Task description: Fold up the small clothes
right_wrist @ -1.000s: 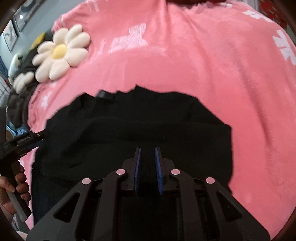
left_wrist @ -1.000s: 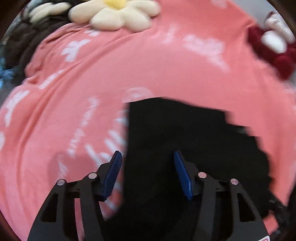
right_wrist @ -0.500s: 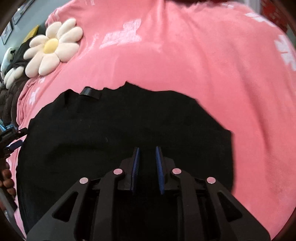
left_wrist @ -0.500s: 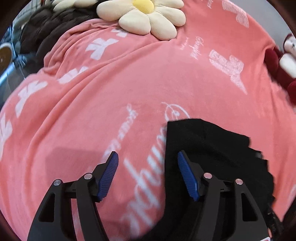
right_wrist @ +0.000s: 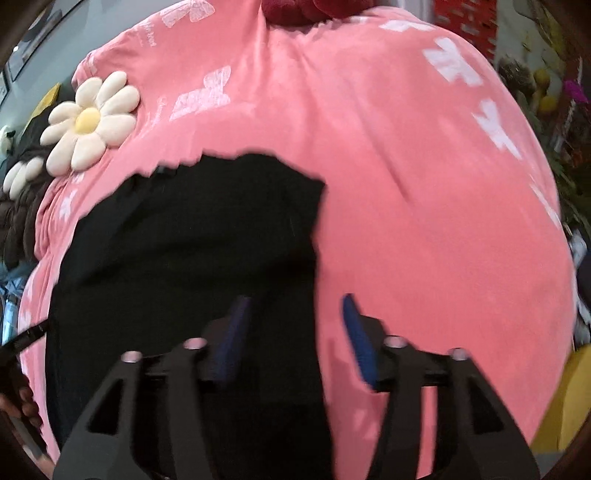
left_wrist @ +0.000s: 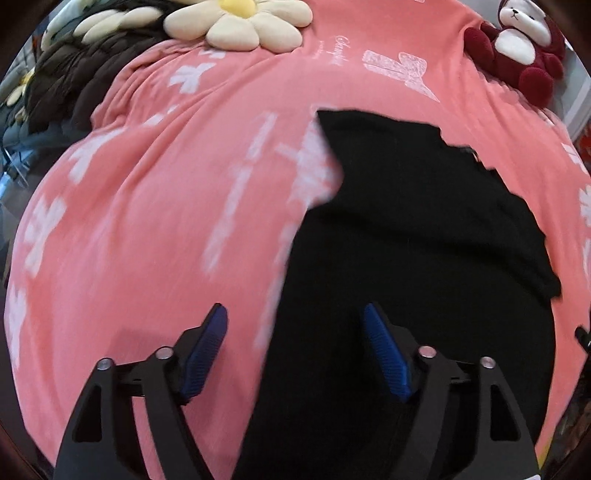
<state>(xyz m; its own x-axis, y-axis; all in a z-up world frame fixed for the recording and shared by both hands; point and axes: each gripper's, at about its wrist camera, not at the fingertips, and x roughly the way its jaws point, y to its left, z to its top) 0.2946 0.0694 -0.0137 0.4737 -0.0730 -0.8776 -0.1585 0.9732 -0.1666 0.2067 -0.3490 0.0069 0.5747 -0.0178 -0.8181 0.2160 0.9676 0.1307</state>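
A black garment lies spread flat on a pink blanket with white prints. In the left wrist view my left gripper hovers over the garment's left edge, its jaws opening wide, nothing pressed between the blue pads. In the right wrist view the same black garment fills the lower left, and my right gripper straddles its right edge, jaws opening, the pads clear of the cloth.
A cream daisy-shaped cushion and a dark quilted jacket lie at the far left of the bed. A red and white plush toy sits at the far right. A hand holds the other gripper's handle at the lower left.
The right gripper's jaws, nearly shut on the cloth before, have opened and slid right to the garment's edge. The left gripper has shifted sideways along the garment's left edge and opened a little wider.
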